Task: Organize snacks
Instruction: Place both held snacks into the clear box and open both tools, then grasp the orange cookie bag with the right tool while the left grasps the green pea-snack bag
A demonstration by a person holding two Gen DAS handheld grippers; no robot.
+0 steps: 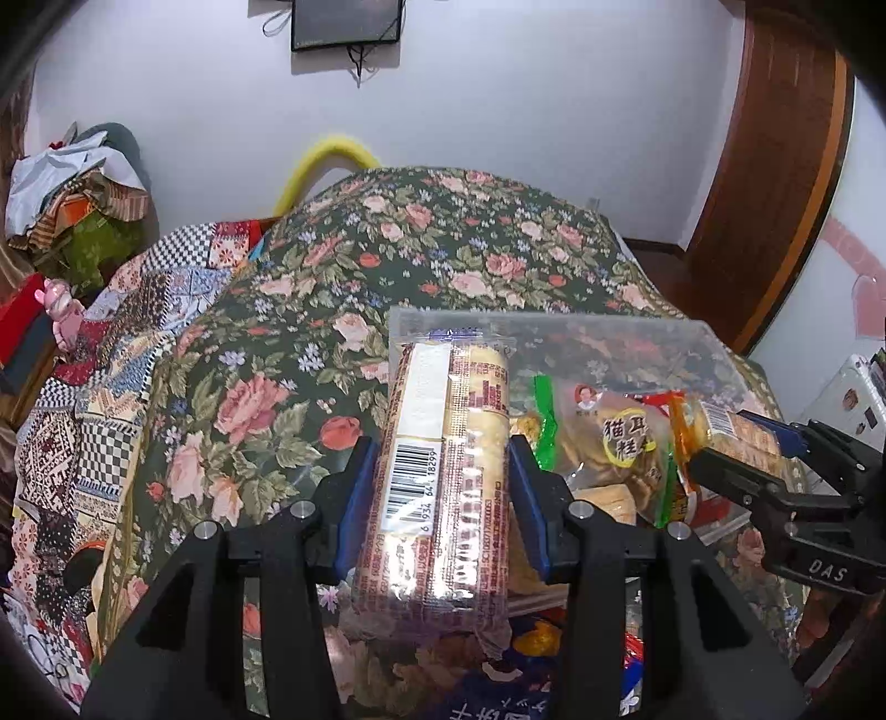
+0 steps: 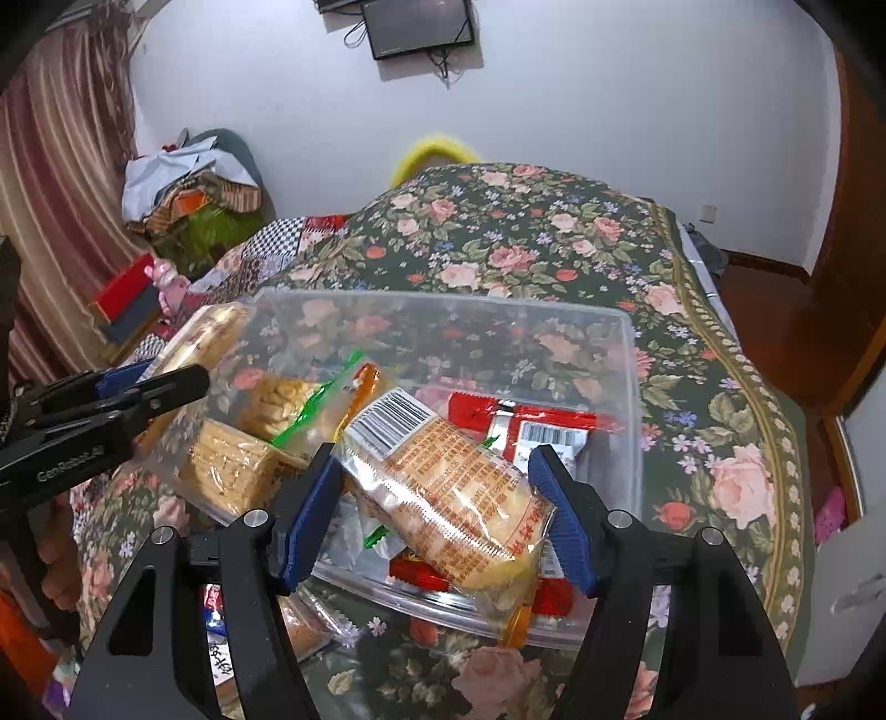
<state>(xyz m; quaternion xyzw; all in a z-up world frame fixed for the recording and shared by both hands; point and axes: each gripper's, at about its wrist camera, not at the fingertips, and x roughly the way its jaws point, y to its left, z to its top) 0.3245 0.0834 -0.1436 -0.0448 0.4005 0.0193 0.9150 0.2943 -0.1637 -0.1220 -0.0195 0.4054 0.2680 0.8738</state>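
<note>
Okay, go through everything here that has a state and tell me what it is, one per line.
Left gripper: shut on a cracker pack, held upright.
Right gripper: shut on a second cracker pack, tilted over the clear bin.
Clear bin: open, no lid, partly filled with snacks.
Red snack packet: lying flat inside the bin.
Wall screen: dark.

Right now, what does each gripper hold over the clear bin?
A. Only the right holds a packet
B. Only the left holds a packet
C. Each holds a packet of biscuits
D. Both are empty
C. The left gripper has its jaws closed on a biscuit packet, and the right gripper has a second biscuit packet between its jaws above the clear bin.
</note>
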